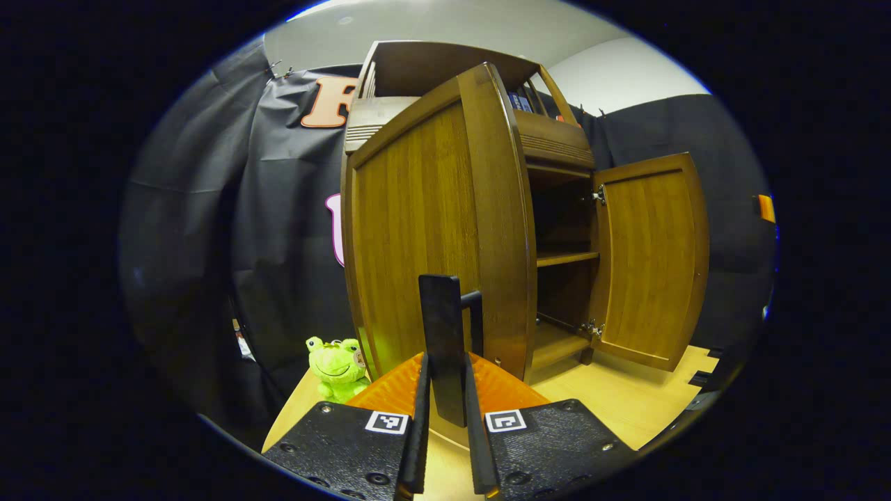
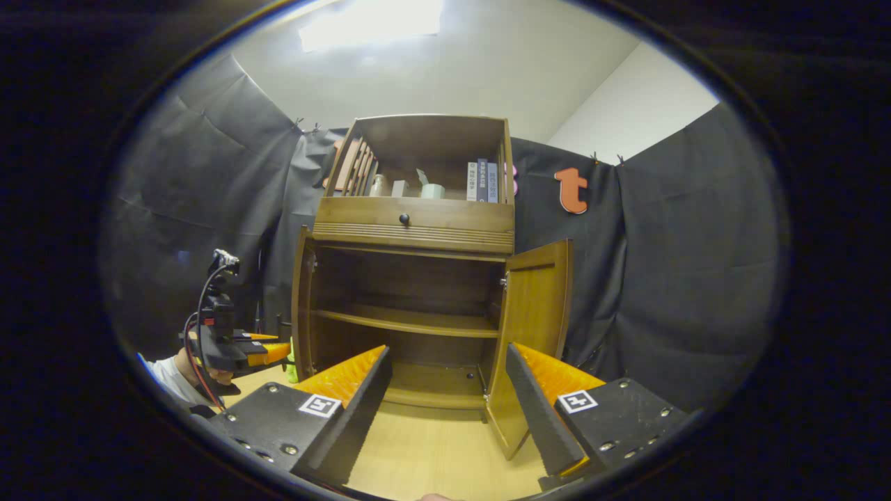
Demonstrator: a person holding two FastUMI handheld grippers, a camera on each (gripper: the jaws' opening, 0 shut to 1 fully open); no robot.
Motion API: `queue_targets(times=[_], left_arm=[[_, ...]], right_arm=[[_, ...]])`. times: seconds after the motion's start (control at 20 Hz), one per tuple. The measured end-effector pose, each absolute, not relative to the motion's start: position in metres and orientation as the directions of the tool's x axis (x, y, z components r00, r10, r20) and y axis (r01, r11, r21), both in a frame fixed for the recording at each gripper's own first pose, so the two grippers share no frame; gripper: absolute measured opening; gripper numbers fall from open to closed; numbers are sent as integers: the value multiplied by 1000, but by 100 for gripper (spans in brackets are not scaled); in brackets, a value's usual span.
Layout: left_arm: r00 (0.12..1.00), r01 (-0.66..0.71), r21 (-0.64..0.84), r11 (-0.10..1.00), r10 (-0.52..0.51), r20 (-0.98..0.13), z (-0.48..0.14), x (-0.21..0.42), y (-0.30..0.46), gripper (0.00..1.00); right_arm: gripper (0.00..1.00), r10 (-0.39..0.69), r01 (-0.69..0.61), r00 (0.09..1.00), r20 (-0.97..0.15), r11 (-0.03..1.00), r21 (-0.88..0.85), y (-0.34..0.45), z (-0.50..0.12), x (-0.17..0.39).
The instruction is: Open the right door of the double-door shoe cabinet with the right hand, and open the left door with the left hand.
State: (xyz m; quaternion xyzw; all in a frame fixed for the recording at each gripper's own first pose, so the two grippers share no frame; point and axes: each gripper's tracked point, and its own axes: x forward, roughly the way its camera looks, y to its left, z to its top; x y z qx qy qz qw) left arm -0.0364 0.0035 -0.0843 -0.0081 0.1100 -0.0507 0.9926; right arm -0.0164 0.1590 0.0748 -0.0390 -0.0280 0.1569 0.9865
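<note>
Both doors stand open; my left gripper (image 1: 445,390) is clamped on the left door's handle (image 1: 442,341) at six o'clock. Right gripper (image 2: 445,410) gapes empty near the right door (image 2: 532,327). I'd swing wider, smoothly.

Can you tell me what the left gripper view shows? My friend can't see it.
The left gripper is shut on the dark handle of the cabinet's left door, which is swung open. The right door is open too, and a green frog toy sits nearby.

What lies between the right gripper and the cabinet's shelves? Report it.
Right gripper view: just bare light wooden surface between the open right gripper and the shelves; the right door stands aside.
</note>
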Motion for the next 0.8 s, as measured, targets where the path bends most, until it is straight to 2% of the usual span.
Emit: queue_targets(times=[0.25, 0.3, 0.35, 0.5, 0.55, 0.6, 0.65, 0.7, 0.75, 0.8], left_arm=[[975, 68, -11, 998, -69, -211, -86, -45, 26, 26], [977, 53, -6, 999, -53, -208, -87, -45, 34, 25], [977, 38, -4, 999, -38, -211, -90, -45, 41, 27], [979, -8, 13, 1000, 10, -205, -94, -42, 70, 23], [979, -11, 9, 1000, 12, -205, -94, -44, 78, 22], [980, 4, -7, 1000, -5, -197, -91, -45, 80, 16], [980, 17, -13, 1000, -19, -200, -93, -47, 84, 16], [982, 27, -14, 1000, -30, -188, -92, -47, 90, 10], [982, 37, -13, 999, -39, -183, -92, -49, 94, 15], [983, 45, -16, 999, -47, -178, -92, -51, 98, 15]], right_arm=[[98, 315, -312, 948, 36, 947, -72, 165, 69, -12], [94, 317, -314, 948, 35, 947, -71, 167, 67, -11], [98, 320, -317, 947, 36, 946, -70, 169, 67, -11], [98, 320, -317, 947, 38, 947, -54, 172, 66, -7], [98, 326, -324, 945, 37, 945, -48, 175, 66, -7], [98, 332, -331, 942, 37, 943, -42, 178, 65, -7], [98, 338, -337, 940, 36, 941, -39, 180, 65, -7], [94, 341, -339, 940, 35, 940, -40, 182, 63, -8], [94, 337, -335, 941, 34, 941, -43, 184, 64, -8], [98, 330, -328, 943, 40, 943, -44, 185, 66, -9]])
